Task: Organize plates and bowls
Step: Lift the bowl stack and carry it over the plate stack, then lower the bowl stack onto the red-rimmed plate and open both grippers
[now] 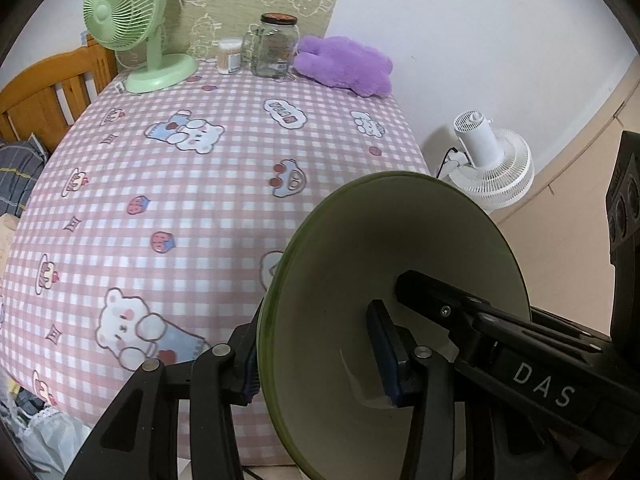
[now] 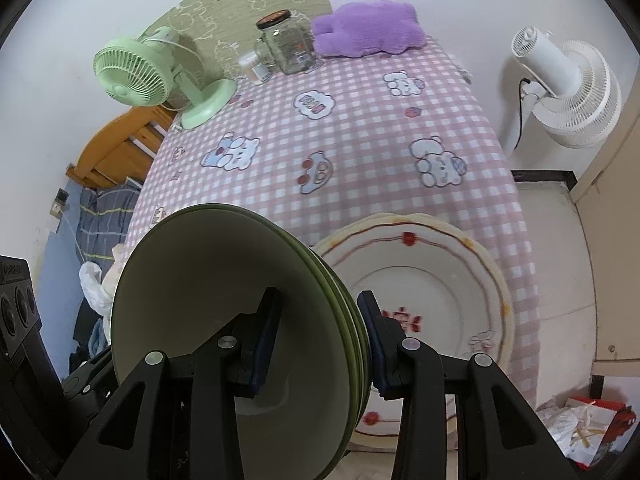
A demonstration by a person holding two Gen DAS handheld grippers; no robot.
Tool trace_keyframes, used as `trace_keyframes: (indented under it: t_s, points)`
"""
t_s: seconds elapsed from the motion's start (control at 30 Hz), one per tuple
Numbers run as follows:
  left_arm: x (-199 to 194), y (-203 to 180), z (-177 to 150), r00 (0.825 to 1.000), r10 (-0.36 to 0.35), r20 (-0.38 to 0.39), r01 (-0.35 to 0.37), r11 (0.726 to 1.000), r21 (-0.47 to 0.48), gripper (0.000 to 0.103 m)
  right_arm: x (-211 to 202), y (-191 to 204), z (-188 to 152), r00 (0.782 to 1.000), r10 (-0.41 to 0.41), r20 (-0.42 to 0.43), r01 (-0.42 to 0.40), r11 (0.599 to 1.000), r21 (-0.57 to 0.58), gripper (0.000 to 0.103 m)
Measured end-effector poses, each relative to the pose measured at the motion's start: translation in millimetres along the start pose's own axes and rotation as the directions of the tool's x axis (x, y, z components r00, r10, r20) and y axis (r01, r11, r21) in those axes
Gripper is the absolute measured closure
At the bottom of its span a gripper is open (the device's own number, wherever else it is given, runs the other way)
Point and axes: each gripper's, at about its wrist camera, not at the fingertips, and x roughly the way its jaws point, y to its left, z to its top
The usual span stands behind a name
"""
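My left gripper [image 1: 320,354] is shut on the rim of a green bowl [image 1: 344,264], held on edge over the near right side of the pink checked table [image 1: 168,208]. My right gripper [image 2: 318,342] is shut on a stack of green bowls [image 2: 208,280], with the rims nested together between its pads. The right gripper's finger [image 1: 460,308] shows inside the bowl in the left wrist view. A white plate with red flowers [image 2: 424,288] lies flat on the table's near right edge, just right of the stack.
At the table's far end stand a green desk fan [image 1: 132,28], a glass jar [image 1: 276,46], a small cotton-swab tub [image 1: 229,56] and a purple plush [image 1: 344,66]. A white floor fan [image 2: 560,92] stands right of the table. A wooden bed frame [image 1: 48,92] is at the left.
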Motion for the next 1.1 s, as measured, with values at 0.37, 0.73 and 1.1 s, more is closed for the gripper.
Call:
trace_keyframes:
  t_s: [0.37, 0.73, 1.1]
  points:
    - [26, -27, -4, 0.999, -0.03, -0.031, 0.03, 0.999, -0.022, 0.058, 0, -37, 4, 0.999, -0.037, -0.03, 0.037, 0.999, 0.008, 0.061]
    - [53, -41, -10, 0.995, -0.055, -0.078, 0.05, 0.996, -0.067, 0.058, 13, -63, 6, 0.993, -0.077, -0.088, 0.078, 0.997, -0.001, 0.061]
    - [63, -35, -12, 0.992, -0.006, -0.123, -0.004, 0.997, -0.079, 0.059, 34, -67, 8, 0.986, -0.047, -0.16, 0.05, 0.999, 0.012, 0.061]
